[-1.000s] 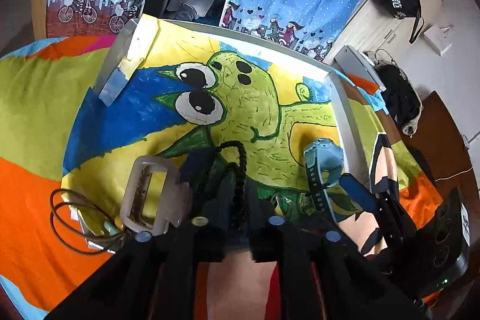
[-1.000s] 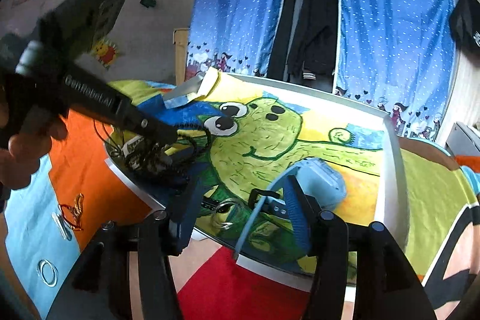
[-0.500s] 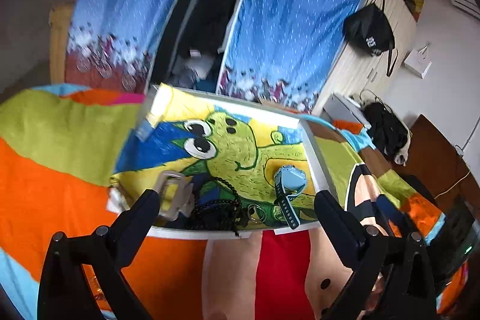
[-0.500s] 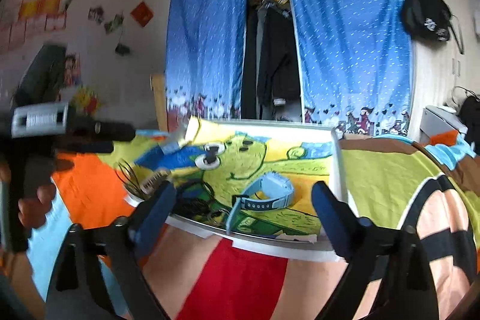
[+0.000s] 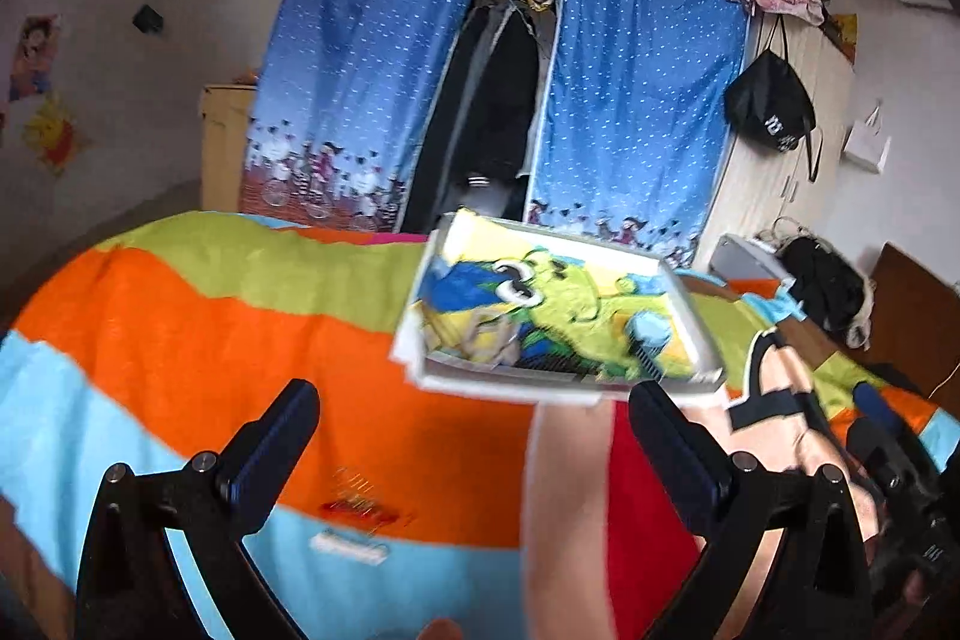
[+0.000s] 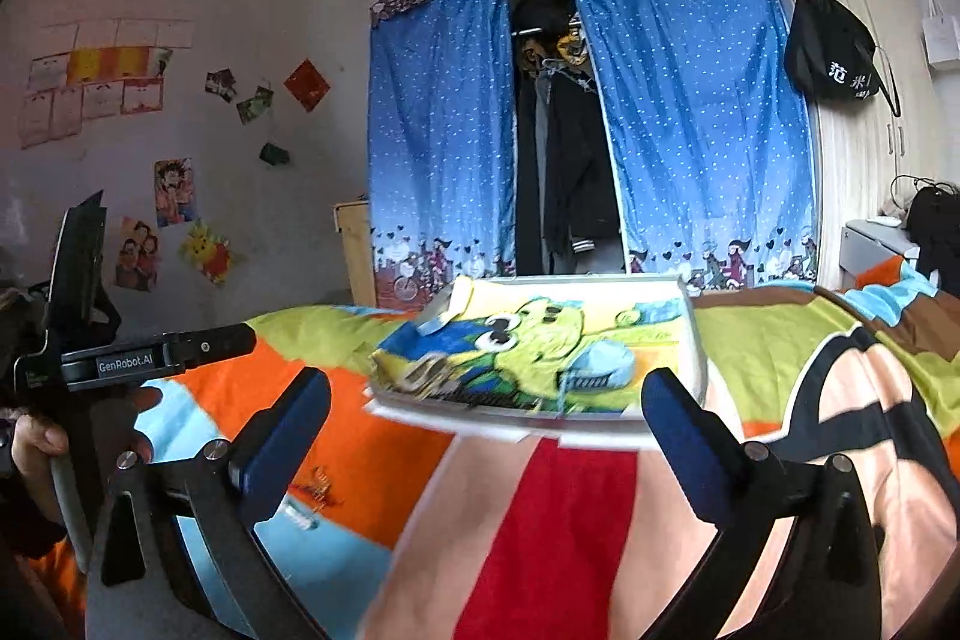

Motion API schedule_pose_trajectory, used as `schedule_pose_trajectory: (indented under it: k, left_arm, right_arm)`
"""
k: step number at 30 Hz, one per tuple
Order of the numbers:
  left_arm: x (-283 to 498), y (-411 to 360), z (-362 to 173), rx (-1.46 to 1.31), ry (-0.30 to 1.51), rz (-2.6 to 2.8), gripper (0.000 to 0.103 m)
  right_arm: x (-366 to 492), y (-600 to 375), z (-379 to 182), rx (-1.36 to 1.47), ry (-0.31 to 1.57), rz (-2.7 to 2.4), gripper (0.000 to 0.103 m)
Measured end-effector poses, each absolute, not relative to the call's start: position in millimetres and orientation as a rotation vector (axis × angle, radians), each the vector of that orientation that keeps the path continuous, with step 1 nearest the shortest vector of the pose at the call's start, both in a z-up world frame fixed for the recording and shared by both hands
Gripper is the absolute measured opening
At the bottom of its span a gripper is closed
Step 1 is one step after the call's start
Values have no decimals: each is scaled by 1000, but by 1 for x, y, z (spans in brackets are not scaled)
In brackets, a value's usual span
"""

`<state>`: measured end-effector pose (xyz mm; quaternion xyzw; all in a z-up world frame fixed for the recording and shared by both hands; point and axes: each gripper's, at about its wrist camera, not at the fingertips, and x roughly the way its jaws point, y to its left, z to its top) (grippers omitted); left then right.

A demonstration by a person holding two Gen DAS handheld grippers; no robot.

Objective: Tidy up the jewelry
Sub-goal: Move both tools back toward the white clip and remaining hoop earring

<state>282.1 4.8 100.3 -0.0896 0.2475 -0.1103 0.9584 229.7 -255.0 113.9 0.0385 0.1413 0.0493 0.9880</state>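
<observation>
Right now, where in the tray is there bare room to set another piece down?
Free: the far half of the tray, over the cartoon's face, and its back right corner behind the blue watch. Crowded: the near left corner, where the buckle and dark pieces sit, too blurred to separate.

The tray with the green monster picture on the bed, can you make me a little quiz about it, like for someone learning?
1. True or false: the left hand-held gripper is shut on the blue watch.
2. What does the tray rest on?
A. a wooden desk
B. a colourful blanket
C. the floor
3. Fill in: both hand-held grippers are held ____ and empty.

Key:
1. False; the watch lies in the tray, away from both grippers.
2. B, the colourful blanket.
3. Open; the right hand-held gripper too.
</observation>
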Motion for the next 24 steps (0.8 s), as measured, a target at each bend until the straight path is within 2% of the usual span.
schedule_pose_trajectory:
  k: [13, 24]
  left_arm:
    - [195, 52, 48, -23, 574, -143, 103]
    - [180, 87, -19, 36, 791, -124, 103]
  right_arm:
    - [169, -207, 67, -4, 361, 211, 102]
    - [152, -191, 1, -112, 553, 293, 102]
